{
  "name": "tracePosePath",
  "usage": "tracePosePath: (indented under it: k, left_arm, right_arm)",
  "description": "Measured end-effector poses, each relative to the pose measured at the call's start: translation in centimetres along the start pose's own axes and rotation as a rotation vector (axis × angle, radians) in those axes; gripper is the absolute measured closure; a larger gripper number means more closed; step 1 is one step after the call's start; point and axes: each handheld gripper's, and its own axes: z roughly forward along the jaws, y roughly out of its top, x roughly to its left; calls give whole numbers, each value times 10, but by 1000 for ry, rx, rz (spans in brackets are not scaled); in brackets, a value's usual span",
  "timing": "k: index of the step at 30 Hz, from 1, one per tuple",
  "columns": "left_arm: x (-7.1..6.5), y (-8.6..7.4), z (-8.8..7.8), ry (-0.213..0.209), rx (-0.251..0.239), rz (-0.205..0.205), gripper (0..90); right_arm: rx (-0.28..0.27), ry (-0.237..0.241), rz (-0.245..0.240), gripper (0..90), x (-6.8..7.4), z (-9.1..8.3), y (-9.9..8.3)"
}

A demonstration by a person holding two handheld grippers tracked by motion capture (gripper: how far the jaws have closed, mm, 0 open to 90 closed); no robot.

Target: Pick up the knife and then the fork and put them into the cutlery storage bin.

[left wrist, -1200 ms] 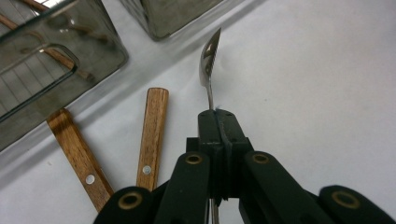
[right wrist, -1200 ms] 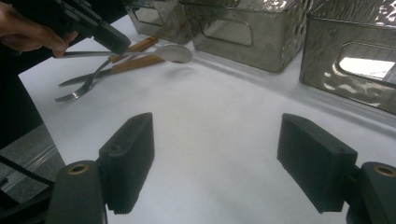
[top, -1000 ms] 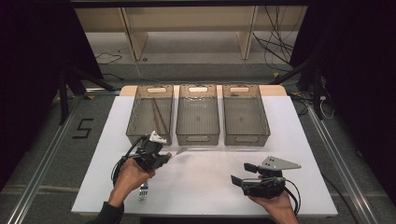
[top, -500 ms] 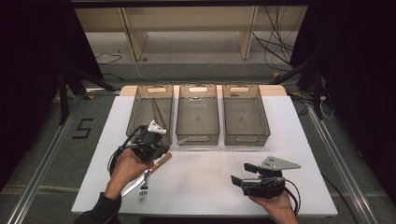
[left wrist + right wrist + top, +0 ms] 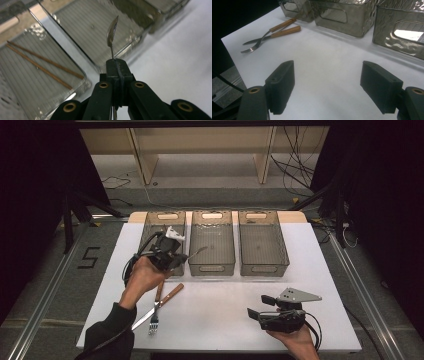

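Observation:
My left gripper is shut on the thin handle of a metal spoon. It holds the spoon in the air at the front left corner of the middle bin. In the left gripper view the jaws meet on the handle and the spoon bowl rises edge-on above that bin. Two wooden chopsticks lie in the left bin. My right gripper rests on the white table at the front right. Its pads stand wide apart with nothing between them.
A fork and a knife, both with wooden handles, lie crossed on the table below my left hand; the right gripper view shows the fork and the knife. The right bin holds nothing I can see.
My left hand has risen from the table and moved away toward the bins, carrying the spoon with it. The right gripper has not moved.

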Motion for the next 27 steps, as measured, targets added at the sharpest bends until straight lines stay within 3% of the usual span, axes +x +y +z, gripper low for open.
tracePosePath:
  k: [9, 16, 19, 27]
  left_arm:
    - [18, 43, 21, 11, -12, -16, 900]
    - [37, 70, 44, 23, -19, -59, 899]
    - [44, 80, 53, 20, -39, -88, 899]
    - [47, 91, 80, 14, -23, -106, 899]
  right_arm:
    - [-5, -1, 0, 283, -2, -3, 0]
    - [-14, 0, 2, 283, -4, -5, -1]
    - [-11, -2, 8, 283, -5, -5, -1]
    - [-13, 2, 11, 283, -6, -7, -1]
